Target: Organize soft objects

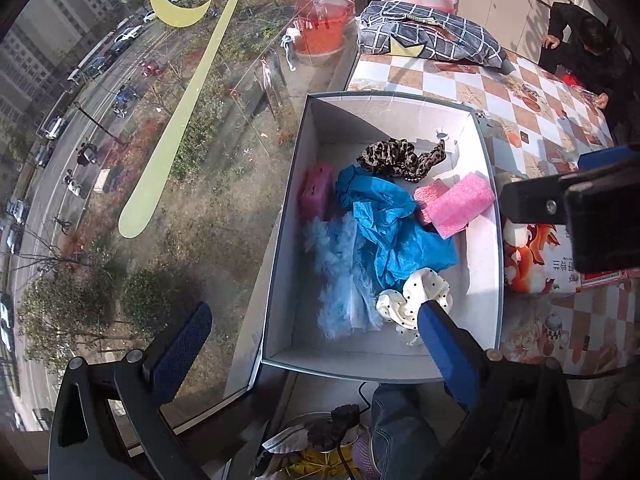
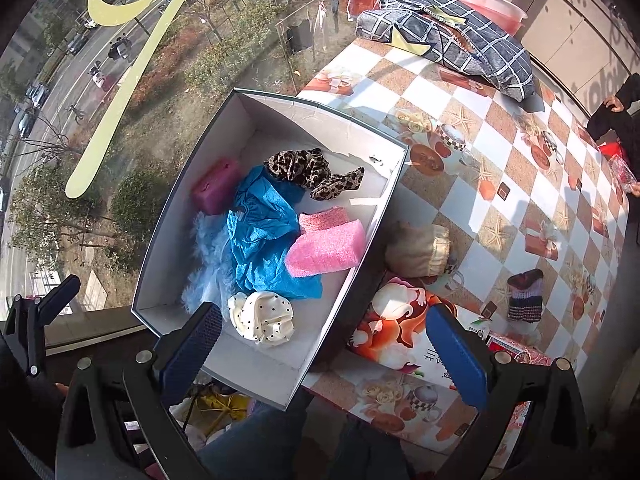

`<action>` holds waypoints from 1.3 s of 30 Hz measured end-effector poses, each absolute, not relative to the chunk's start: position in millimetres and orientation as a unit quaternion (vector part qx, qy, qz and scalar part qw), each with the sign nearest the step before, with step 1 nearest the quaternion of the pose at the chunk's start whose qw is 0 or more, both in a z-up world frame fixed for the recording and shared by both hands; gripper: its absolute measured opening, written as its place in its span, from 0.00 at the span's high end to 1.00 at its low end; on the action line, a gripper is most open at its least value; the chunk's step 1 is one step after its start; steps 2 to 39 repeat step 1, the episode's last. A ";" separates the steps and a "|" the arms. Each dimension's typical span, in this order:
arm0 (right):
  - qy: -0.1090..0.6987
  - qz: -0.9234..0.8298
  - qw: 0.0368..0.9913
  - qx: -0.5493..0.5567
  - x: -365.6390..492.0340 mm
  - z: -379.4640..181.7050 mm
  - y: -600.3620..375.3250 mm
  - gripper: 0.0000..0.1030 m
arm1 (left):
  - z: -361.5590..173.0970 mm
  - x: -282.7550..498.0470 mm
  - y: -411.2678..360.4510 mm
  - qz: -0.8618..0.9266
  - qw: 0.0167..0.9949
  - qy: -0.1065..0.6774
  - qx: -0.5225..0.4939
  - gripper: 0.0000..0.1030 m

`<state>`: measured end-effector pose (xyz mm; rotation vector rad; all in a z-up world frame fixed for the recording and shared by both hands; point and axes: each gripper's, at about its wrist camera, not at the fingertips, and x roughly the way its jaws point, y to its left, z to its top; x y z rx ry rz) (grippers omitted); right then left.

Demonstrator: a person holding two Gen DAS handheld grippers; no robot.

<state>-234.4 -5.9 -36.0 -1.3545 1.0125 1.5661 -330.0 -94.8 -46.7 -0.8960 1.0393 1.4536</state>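
A white cardboard box (image 1: 490,216) (image 2: 168,248) sits at the table's window edge. It holds a leopard scrunchie (image 1: 396,158) (image 2: 304,170), blue tissue paper (image 1: 400,232) (image 2: 264,240), a pink foam pad (image 1: 456,204) (image 2: 326,250), a magenta sponge (image 1: 316,190) (image 2: 214,190), light blue feathers (image 1: 344,280) (image 2: 208,264) and a white dotted scrunchie (image 1: 412,304) (image 2: 262,318). My left gripper (image 1: 316,348) is open and empty over the box's near end. My right gripper (image 2: 332,356) is open and empty above the box's near right corner. A beige cloth (image 2: 418,250) and a knitted item (image 2: 526,294) lie on the table.
The checked tablecloth (image 2: 500,152) carries a red printed packet (image 1: 536,260) (image 2: 400,336) beside the box and a plaid cushion (image 1: 432,36) (image 2: 448,28) at the far end. A window (image 1: 160,160) runs along the left. A person in black (image 1: 592,48) stands at the far right.
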 end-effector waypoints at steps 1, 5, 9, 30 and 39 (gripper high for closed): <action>0.401 0.621 0.406 -0.537 -234.4 -36.2 -6.0 0.00 | -44.3 -331.5 -95.4 0.610 0.550 0.425 -0.382 0.00; 0.401 0.621 0.406 -0.537 -234.4 -36.2 -6.0 0.00 | -44.3 -331.5 -95.4 0.610 0.550 0.425 -0.382 0.00; 0.401 0.621 0.406 -0.537 -234.4 -36.2 -6.0 0.00 | -44.3 -331.5 -95.4 0.610 0.550 0.425 -0.382 0.00; 0.401 0.621 0.406 -0.537 -234.4 -36.2 -6.0 0.00 | -44.3 -331.5 -95.4 0.610 0.550 0.425 -0.382 0.00; 0.401 0.621 0.406 -0.537 -234.4 -36.2 -6.0 0.00 | -44.3 -331.5 -95.4 0.610 0.550 0.425 -0.382 0.00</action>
